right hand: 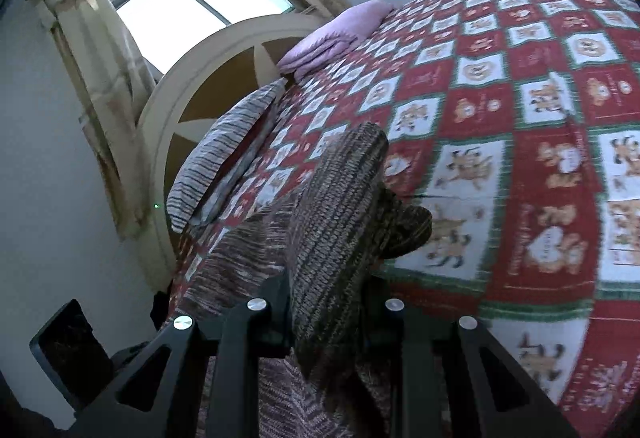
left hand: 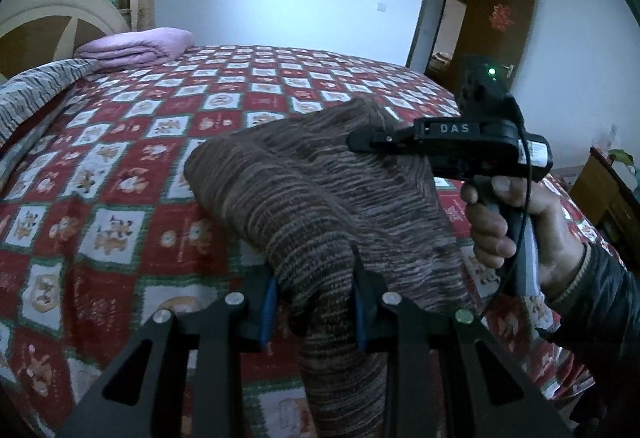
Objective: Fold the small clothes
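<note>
Both tongs are clamped on the brown striped knit garment (left hand: 320,198): left tongs (left hand: 316,314) at the near edge, right tongs (left hand: 360,142) at the far right edge, raising it above the bed (left hand: 120,166). Judged step: carrying a fold over. Next, lower the held edges together onto the bed, aligned, before releasing.

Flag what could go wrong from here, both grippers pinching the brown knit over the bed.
1. The left gripper holds only a bunched strip of the striped knit garment; stretchy fabric may slip out if pulled.
2. The right gripper also grips a gathered wad, so the fold will likely land creased, not flat.
3. Much of the garment hangs slack between the grippers; lowering it onto the patterned bedspread could leave uneven layers.
</note>
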The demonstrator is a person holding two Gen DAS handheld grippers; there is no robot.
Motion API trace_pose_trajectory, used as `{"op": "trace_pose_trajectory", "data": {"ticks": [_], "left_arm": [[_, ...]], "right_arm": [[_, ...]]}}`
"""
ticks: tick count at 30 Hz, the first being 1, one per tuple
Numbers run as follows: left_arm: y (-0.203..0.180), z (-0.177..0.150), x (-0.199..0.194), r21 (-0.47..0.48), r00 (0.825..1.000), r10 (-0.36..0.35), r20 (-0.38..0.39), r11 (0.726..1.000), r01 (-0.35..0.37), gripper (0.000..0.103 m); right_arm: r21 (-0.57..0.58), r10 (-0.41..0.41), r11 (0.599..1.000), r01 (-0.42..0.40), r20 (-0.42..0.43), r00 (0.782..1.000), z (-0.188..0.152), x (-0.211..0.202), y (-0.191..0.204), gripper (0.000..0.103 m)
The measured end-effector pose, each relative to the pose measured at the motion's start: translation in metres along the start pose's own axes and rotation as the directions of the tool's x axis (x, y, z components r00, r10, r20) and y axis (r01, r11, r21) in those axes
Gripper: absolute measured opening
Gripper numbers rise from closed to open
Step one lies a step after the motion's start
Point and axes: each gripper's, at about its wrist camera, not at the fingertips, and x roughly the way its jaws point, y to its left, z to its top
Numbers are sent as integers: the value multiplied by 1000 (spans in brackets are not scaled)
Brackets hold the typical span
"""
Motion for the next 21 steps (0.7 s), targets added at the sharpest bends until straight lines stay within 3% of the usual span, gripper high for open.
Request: {"op": "trace_pose_trajectory", "data": {"ticks": [12,21], "left_arm": [[27,-15,-17,-25,999,50,16,998,-50,31],[48,-27,-14,-52,996,89,0,995,-89,31]], "right_arm": [[-54,29,998,-33,-75,997,3,47,36,23],[-97,-3,995,-11,-149,989,6,85,55,23]]}}
